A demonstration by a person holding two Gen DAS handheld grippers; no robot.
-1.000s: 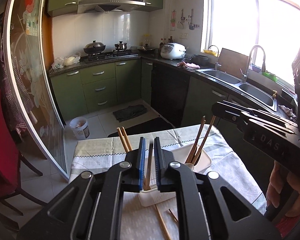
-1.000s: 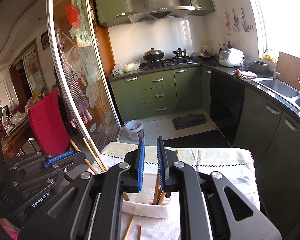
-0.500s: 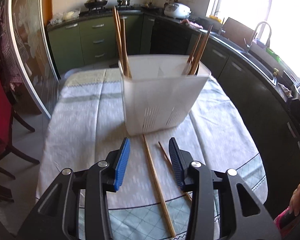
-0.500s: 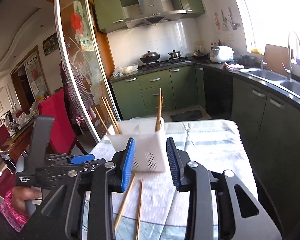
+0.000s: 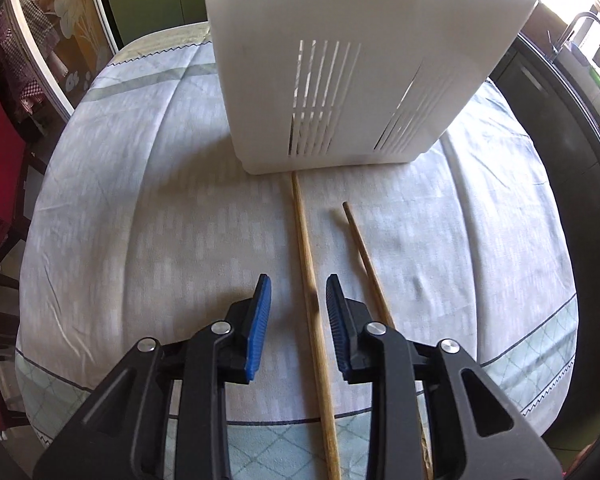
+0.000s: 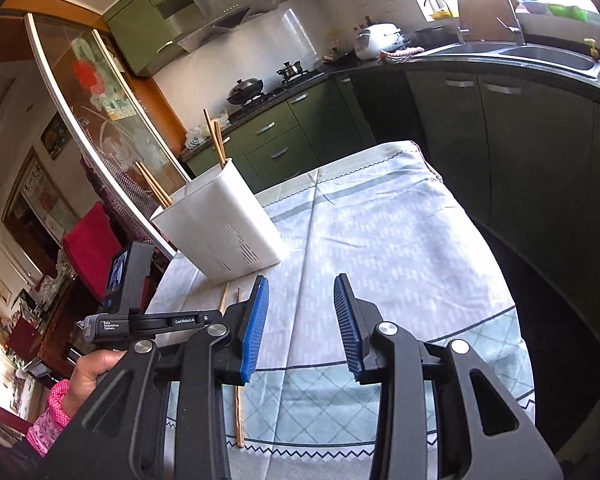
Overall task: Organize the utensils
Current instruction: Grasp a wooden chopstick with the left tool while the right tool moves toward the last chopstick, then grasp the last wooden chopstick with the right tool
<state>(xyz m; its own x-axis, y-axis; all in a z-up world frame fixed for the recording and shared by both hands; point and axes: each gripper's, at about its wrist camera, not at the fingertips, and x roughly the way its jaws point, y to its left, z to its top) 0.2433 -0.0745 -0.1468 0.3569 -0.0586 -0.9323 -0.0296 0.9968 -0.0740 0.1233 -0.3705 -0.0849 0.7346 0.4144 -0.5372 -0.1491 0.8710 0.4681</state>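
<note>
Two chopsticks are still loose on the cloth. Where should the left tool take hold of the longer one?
Grip the longer chopstick mid-shaft, from above. It lies flat on the tablecloth, already running between the open left tool, tip against the white holder.

My left wrist camera sits low, close over the tablecloth (image 5: 140, 200), facing the white holder (image 5: 360, 60) — it fills the upper frame. My right camera looks from higher, tilted, toward the kitchen — both views share the holder (image 6: 224, 224) and the cloth (image 6: 380, 240).
</note>
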